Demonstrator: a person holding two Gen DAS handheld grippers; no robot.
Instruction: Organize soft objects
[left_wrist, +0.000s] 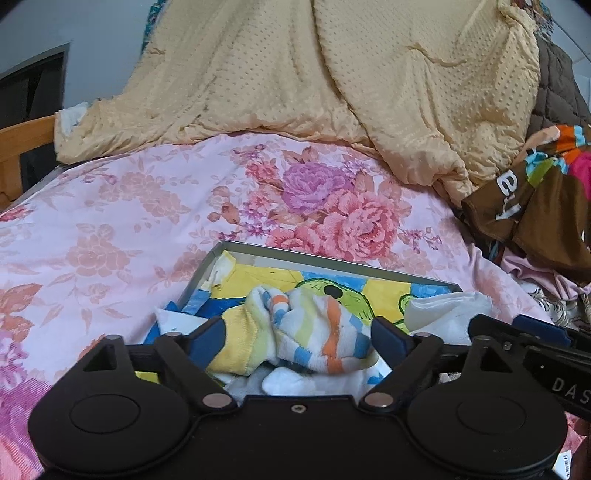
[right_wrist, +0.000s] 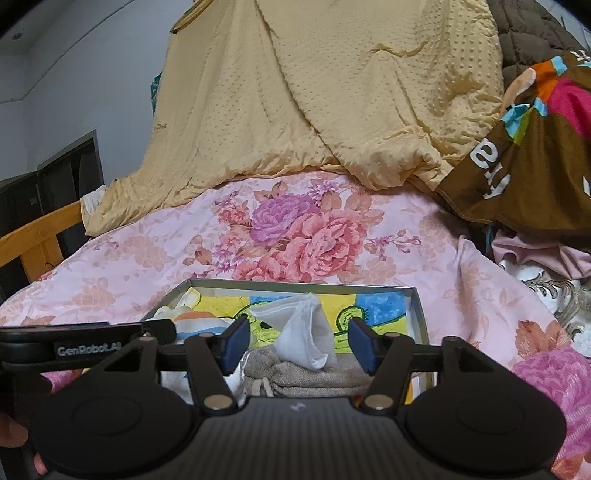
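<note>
A shallow grey-rimmed box (left_wrist: 332, 261) with a bright cartoon lining lies on the pink floral bedspread (left_wrist: 110, 221). In it, a bundle of striped socks (left_wrist: 317, 332) in white, orange, blue and yellow sits between the fingers of my left gripper (left_wrist: 299, 339); its jaws stand wide and do not press the bundle. In the right wrist view the same box (right_wrist: 295, 284) holds a folded white cloth (right_wrist: 303, 332) that stands up on a beige drawstring pouch (right_wrist: 306, 376). My right gripper (right_wrist: 300, 343) is open around the white cloth, with a gap on each side.
A rumpled yellow quilt (left_wrist: 295, 74) is heaped behind the box. A brown patterned blanket (right_wrist: 524, 147) and other fabrics pile up at the right. A wooden bed rail (right_wrist: 40, 236) runs along the left edge. A wall and a dark doorway lie beyond.
</note>
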